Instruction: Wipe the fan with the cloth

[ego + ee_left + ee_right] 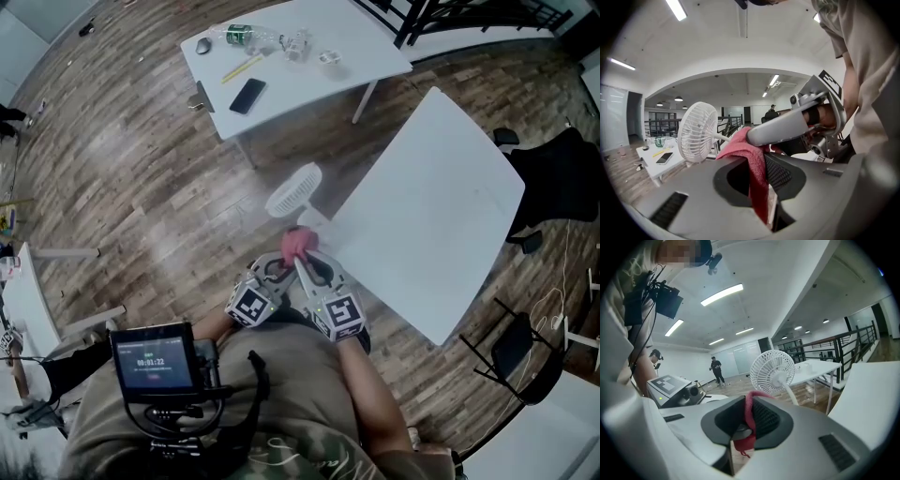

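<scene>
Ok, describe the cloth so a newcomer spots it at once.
Find the nearest white table; a small white fan stands at its left corner. Before it, the cloth is the bunched pink-red rag pinched by the left gripper and right gripper, the only coloured thing there.

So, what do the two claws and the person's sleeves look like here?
The left claw and the right claw both have smooth light grey bodies, with dark ridged pads on the inside. Each carries a cube with black-and-white square markers. The person wears a beige shirt with short sleeves, so the forearms are bare.
</scene>
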Available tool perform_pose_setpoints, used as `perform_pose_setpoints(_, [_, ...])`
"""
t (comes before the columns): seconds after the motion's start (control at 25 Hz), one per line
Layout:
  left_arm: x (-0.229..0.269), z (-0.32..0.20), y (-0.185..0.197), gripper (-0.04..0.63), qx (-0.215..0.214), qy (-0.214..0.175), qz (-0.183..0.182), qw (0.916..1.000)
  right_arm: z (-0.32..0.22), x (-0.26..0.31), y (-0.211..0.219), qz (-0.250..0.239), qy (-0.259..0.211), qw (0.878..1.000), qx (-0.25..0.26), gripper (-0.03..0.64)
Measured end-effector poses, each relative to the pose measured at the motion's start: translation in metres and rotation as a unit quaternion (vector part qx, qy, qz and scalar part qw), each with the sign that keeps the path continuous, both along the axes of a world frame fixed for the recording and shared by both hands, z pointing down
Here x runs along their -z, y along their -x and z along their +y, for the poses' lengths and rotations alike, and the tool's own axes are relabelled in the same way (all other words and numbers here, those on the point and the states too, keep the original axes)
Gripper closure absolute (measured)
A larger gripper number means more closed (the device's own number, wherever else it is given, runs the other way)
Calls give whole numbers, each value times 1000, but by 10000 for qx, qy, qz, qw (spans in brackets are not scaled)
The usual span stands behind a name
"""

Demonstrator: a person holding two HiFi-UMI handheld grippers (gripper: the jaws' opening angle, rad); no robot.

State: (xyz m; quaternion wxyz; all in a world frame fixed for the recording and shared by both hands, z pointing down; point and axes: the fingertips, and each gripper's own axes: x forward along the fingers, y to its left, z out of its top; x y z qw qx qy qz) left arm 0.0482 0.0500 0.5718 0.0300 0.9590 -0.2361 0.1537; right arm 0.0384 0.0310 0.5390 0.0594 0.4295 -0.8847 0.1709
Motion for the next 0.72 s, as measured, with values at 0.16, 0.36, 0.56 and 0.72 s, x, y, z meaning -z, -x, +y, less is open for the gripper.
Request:
perform_pose_setpoints(0.16, [-4, -5, 1, 482, -35, -44, 75, 10000, -1, 2, -10, -11, -144, 9997, -213, 560])
perform_pose_setpoints(0.36, [8, 1, -2, 508, -45, 2, 18, 10000, -2, 2, -15, -638, 244, 9972, -291, 498])
perform_pose_setpoints(0.56, [14, 6, -8, 508, -157, -138, 100, 9997, -3, -8, -7, -833, 672, 9941, -198, 301])
perform_pose_setpoints(0.72, [11, 6, -6, 508, -173, 22, 181, 9997, -1, -7, 0, -585, 593, 9965, -90, 354])
